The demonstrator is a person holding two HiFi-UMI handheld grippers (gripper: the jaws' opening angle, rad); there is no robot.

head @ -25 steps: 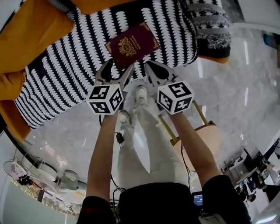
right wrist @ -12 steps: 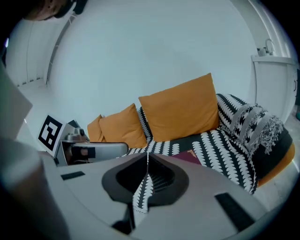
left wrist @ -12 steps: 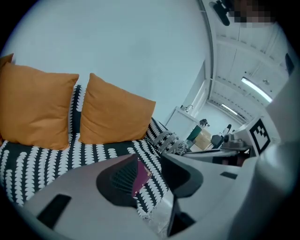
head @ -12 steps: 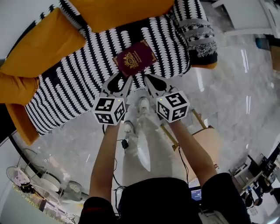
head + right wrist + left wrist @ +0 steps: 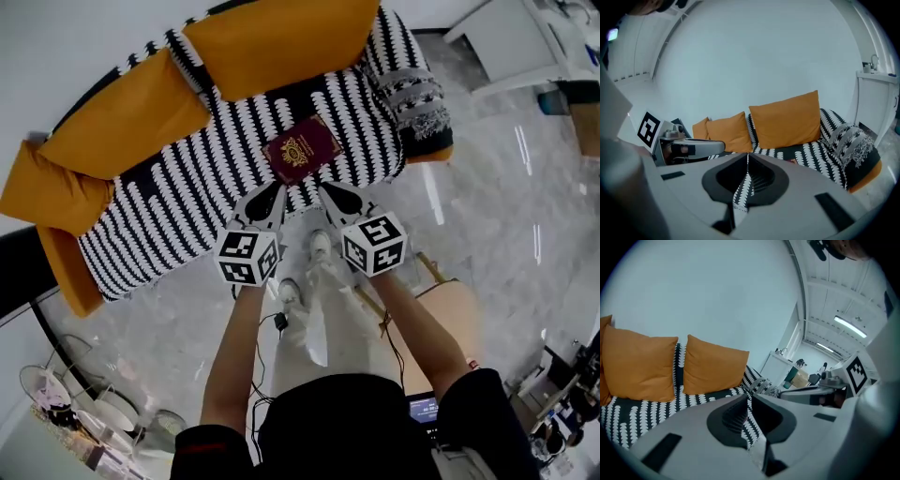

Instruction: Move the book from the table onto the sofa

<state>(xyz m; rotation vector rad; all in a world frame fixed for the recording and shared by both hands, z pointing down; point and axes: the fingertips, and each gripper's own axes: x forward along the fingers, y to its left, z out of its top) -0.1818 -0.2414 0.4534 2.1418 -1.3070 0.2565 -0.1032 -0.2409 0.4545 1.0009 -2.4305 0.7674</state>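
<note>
Book lay flat on the sofa seat, looking delivered. Left gripper had just been closing, its jaws together on nothing. Right gripper sat clamped and empty, both hanging just short of the book, apparently finished with it.

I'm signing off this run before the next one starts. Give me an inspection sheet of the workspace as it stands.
Surface: sofa seat, black-and-white patterned.
Job's things: maroon book lies flat on the seat, touched by neither claw.
Clutter: orange cushions along the backrest; patterned throw on the armrest.
Grippers: left claw has just been closing, jaws together on nothing; right claw shut, empty.
Cables: black cable with a small box hangs by the left forearm.
Surroundings: glossy marble floor; pale round table by the right arm.
</note>
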